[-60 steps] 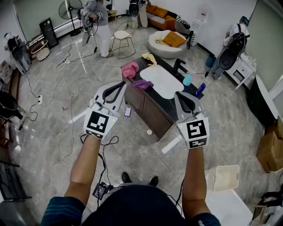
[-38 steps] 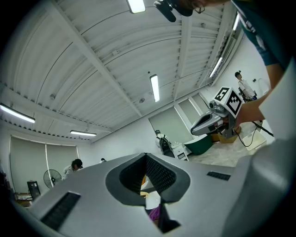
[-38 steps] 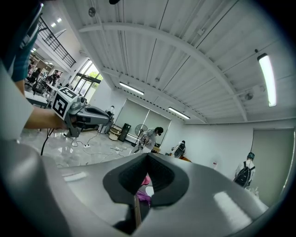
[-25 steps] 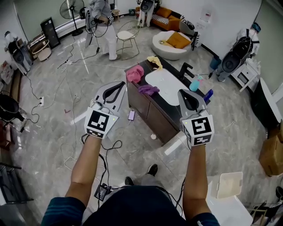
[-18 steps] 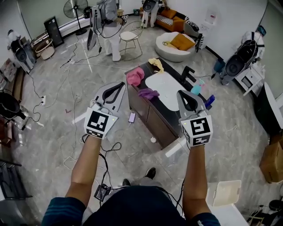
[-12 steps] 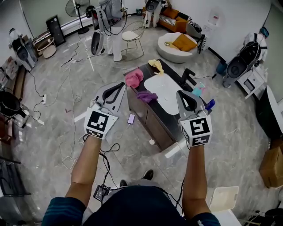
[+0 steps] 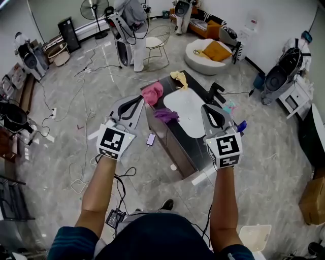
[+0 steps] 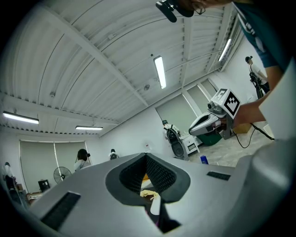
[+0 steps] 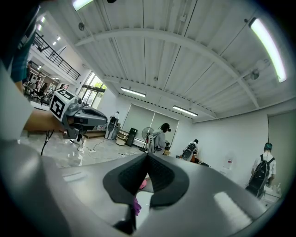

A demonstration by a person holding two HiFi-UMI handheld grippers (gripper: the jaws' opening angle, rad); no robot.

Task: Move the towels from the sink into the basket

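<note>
- The left gripper (image 7: 136,99) sits left of centre in the head view, held level, with its tips near the left end of a dark cabinet (image 7: 170,147).
- In the left gripper view its fingers are pressed together at the tips, with nothing between them.
- The right gripper (image 7: 208,108) sits right of centre, over the near right part of the cabinet top.
- In the right gripper view its fingers also meet at the tips and hold nothing.
- A white sink (image 7: 187,105) is set into the dark cabinet top, in the middle of the frame between the two grippers.
- A pink towel (image 7: 152,93) is bunched on the left corner of the cabinet top, just beside the sink.
- A purple towel (image 7: 165,114) lies on the near edge of the top, touching the sink's rim.
- A yellow towel (image 7: 179,77) lies at the far end of the top, above the sink in the frame.
- A black tap (image 7: 217,91) stands on the right side of the sink.
- A white bin (image 7: 253,235) stands on the floor at the lower right, well apart from the cabinet.
- A white chair (image 7: 157,46) and a fan (image 7: 87,8) stand in the upper part of the frame.
</note>
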